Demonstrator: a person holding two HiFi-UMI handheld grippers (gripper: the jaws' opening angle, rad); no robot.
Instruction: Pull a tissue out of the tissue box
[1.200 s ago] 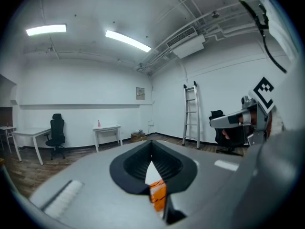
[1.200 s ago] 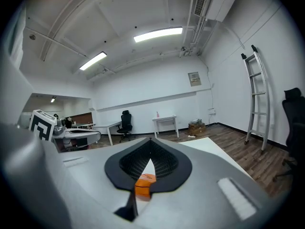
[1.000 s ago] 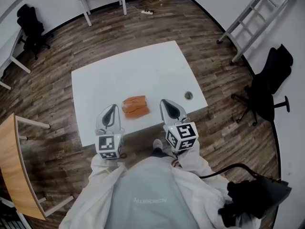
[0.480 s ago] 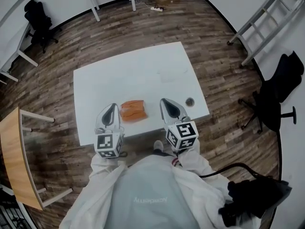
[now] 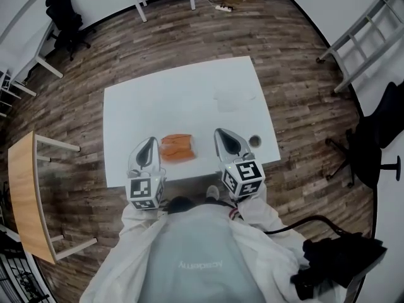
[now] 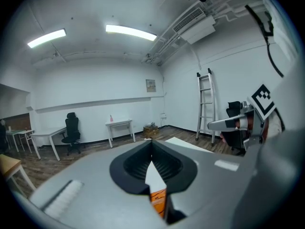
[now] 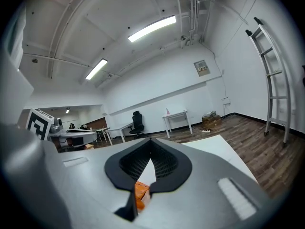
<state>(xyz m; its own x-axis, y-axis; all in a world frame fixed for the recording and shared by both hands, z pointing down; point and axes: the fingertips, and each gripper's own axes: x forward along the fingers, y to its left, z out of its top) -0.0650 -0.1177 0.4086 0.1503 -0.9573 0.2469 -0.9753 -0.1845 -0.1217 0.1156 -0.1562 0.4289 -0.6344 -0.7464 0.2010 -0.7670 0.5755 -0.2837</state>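
Orange against the white top, the flat rectangular tissue box (image 5: 178, 148) lies on the near part of the white rectangular table (image 5: 183, 93), close to its near edge. It sits between the two grippers: the grey two-jaw left gripper (image 5: 150, 141) is just to its left, the matching right gripper (image 5: 219, 133) a little further off to its right. Neither touches it. Both point away from the person, towards the far side of the table, with their tips roughly level with the box.

There is one tissue box and one white table. There are two grippers, each with its black-and-white marker cube at the near end, held out from white sleeves. A single small dark round hole (image 5: 255, 140) marks the table's near right corner. Around the table stand two black office chairs (one far left (image 5: 66, 17), one right (image 5: 379, 137)), a grey ladder (image 5: 366, 43) at the far right, and a wooden-topped table (image 5: 25, 201) at the left.

In the left gripper view the black-padded jaws meet at their tips. Only a teardrop gap is left behind them, through which a strip of the tissue box (image 6: 158, 198) shows below. The right gripper view shows the same: jaws closed together, with the tissue box (image 7: 141, 192) showing through the gap. Neither gripper holds anything.
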